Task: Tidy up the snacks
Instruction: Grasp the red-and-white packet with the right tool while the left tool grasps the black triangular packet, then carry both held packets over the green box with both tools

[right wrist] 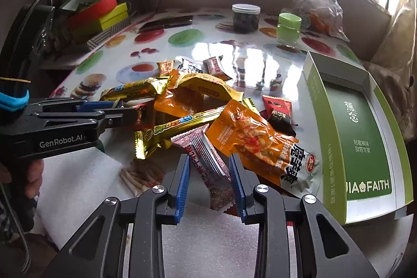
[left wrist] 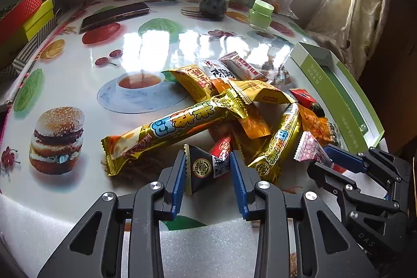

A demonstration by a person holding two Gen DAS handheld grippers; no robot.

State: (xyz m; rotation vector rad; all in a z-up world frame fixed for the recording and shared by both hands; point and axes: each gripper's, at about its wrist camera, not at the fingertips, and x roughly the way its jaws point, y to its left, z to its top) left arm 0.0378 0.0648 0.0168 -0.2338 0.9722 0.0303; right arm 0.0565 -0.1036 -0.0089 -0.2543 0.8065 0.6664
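Left tongs (left wrist: pixel 208 167) had a small black-and-red packet (left wrist: pixel 208 165) between the blue pads, jaws narrow and apparently touching its sides; looked like a grip on it, though firm pressure was hard to confirm. The packet lay at the near edge of the snack pile (left wrist: pixel 234 111), long axis running roughly along the tongs' pointing line, one end under the long gold bar (left wrist: pixel 173 130).

Right tongs (right wrist: pixel 209 173) straddled a pink-and-white patterned packet (right wrist: pixel 208 160), jaws partly closed. The pads sat just beside its edges; contact could not be told for sure. Its long axis ran away from the tongs toward the pile, tilted slightly left at the far end, near end poking back between the jaws. It looked flat, crimped at the ends, light and crinkly; probably prone to slipping if pinched only at the seal.

The green box (right wrist: pixel 316 106) lay open on the bench (right wrist: pixel 250 59) just right of the pile, nearer the right tongs than the left. Judging by the task, the box was the likely target, so the right hand had the shorter carry: lift, then swing right. An orange pouch (right wrist: pixel 258 142) lay between the pink packet and the box, touching the packet's right side; it might drag along.
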